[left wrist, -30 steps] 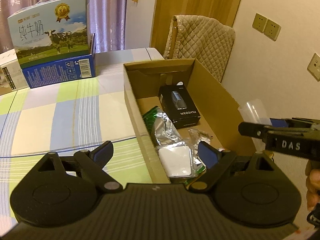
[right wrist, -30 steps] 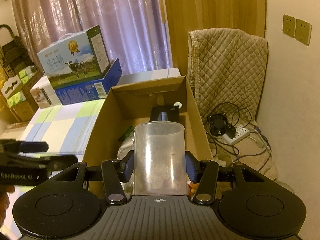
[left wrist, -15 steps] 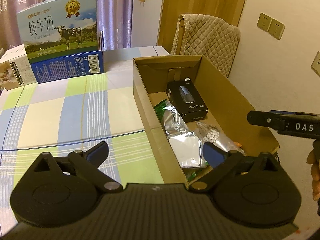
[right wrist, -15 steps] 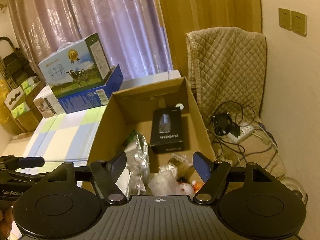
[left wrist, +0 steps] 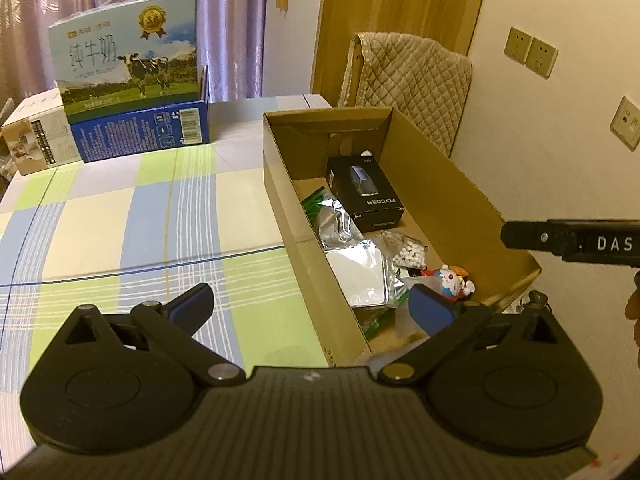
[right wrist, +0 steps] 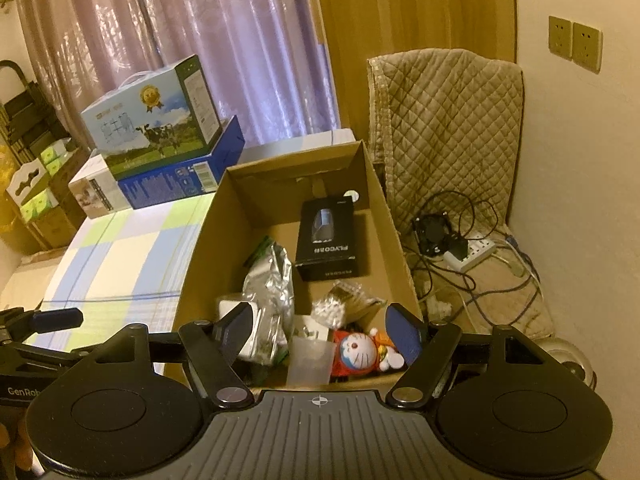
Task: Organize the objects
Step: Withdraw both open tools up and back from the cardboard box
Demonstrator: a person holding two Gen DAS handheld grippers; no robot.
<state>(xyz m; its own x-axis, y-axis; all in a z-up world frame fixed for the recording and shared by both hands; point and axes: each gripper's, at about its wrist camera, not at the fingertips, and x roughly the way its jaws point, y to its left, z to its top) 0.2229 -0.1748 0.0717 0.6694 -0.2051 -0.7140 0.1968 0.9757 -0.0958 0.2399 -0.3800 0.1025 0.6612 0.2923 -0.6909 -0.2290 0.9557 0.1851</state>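
Right hand-held gripper (right wrist: 320, 330): jaws spread wide and empty, poised over the near end of the box (right wrist: 394, 220). Directly beneath it, inside the box, a clear cup (right wrist: 310, 362) stands upright just beside a cat toy (right wrist: 360, 354); whether the two touch cannot be told. Farther in lie a bead bag (right wrist: 340, 306), a foil pouch (right wrist: 272, 276) and a black carton (right wrist: 326, 236) against the far wall.

Left hand-held gripper (left wrist: 310, 306): jaws likewise wide and empty, straddling the box's left wall (left wrist: 308, 264), one finger over the checked cloth (left wrist: 120, 216) of the desk, the other over the box interior near a white pack (left wrist: 362, 276). The right tool's arm (left wrist: 572, 242) crosses the right edge of this view.

Step in hand, as judged: release of the cup into the box appears complete, and the right tool is clearing. To do this well, it should rise straight up before moving sideways, so that neither finger clips the cup's rim or tips it onto the toy. The cup is light and thin-walled and would likely topple at a slight nudge. The left tool should lift clear of the cardboard wall rather than drag across it, since the box seems light enough to slide on the cloth. No loose item shows on the cloth; milk cartons (left wrist: 132, 76) stand well apart at the far side.
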